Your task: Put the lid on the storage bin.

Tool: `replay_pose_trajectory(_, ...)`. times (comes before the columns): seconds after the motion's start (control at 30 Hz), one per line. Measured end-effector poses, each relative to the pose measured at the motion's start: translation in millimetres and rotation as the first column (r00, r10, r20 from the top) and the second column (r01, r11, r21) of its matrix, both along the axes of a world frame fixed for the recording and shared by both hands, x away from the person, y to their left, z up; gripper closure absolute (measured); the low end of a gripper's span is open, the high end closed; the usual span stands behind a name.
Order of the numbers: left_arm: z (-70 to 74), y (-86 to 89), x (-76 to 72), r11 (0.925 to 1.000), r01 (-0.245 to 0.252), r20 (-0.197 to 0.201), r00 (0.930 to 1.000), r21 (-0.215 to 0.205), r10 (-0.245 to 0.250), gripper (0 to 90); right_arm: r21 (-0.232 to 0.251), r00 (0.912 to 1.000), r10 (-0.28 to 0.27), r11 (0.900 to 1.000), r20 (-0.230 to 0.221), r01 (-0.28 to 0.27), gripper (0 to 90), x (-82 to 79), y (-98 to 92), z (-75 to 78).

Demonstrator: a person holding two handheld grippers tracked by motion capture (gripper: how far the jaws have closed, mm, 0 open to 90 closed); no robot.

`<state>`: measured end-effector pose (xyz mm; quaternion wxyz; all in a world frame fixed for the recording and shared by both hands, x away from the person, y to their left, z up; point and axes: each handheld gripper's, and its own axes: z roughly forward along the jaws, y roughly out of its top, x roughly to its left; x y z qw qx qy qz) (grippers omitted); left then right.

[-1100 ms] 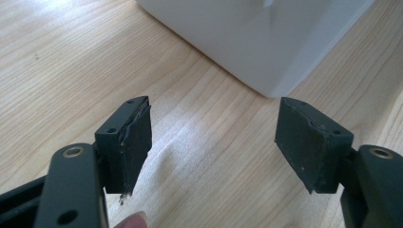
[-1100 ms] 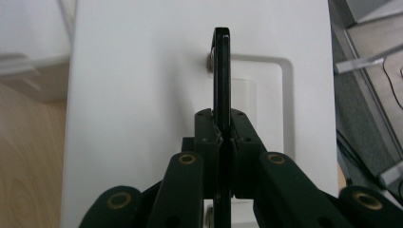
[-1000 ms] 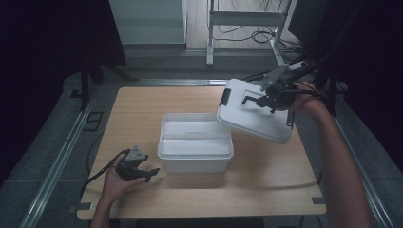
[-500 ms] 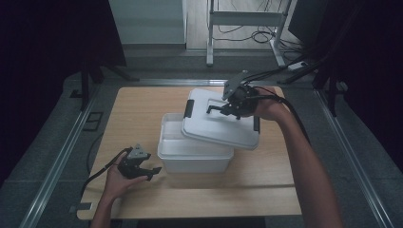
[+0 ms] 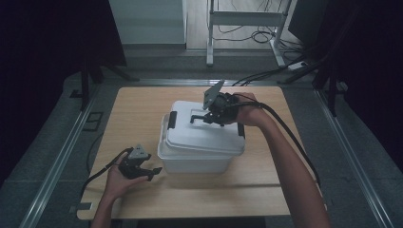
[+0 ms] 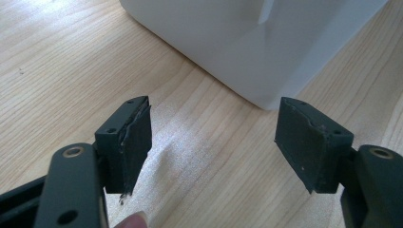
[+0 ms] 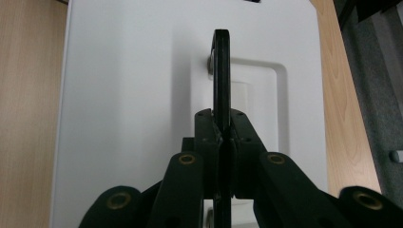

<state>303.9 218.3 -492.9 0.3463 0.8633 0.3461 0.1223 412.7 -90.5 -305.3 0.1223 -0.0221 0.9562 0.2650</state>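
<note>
From the high view, the right claw (image 5: 205,117) pinches the black handle (image 5: 196,115) of the white lid (image 5: 202,133), which sits slightly askew on the box (image 5: 195,159); it should square the lid's edges to the box before lowering.

In the left gripper view, the left claw (image 6: 214,137) stands spread on the surface (image 6: 57,61) beside the box (image 6: 256,38).

In the right gripper view, the pads (image 7: 209,137) clamp the handle (image 7: 221,71), so the lid should come down level.

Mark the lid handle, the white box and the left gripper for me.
lid handle (image 7: 221,71), right gripper view, on its black upright edge.
white box (image 5: 195,163), high view, on its front wall below the lid.
left gripper (image 6: 214,140), left gripper view, midway between its open fingers.
</note>
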Motion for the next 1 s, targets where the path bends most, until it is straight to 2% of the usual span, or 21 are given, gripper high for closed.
replay_pose_trajectory(0.4,0.1,0.3,-0.1,1.0,0.0,0.003,1.0,-0.001,0.0,28.4,-0.016,0.9981,0.06,0.998,-0.015,-0.06,83.7,-5.4,36.1,-7.7)
replay_pose_trajectory(0.77,-0.6,0.0,0.1,1.0,0.002,-0.001,1.0,0.002,-0.002,28.4,-0.045,0.9977,0.06,0.997,-0.031,-0.062,83.1,-7.0,42.8,-22.7)
replay_pose_trajectory(0.87,-0.4,0.2,0.0,1.0,0.002,0.001,1.0,0.002,-0.002,28.4,0.0,0.9975,0.047,0.999,-0.053,-0.047,63.1,-7.1,37.6,-24.8)
replay_pose_trajectory(1.0,-1.0,-0.6,0.2,1.0,-0.001,-0.002,1.0,-0.002,0.001,28.4,0.037,0.9996,0.011,0.999,-0.027,-0.01,52.0,-13.8,20.7,-18.5)
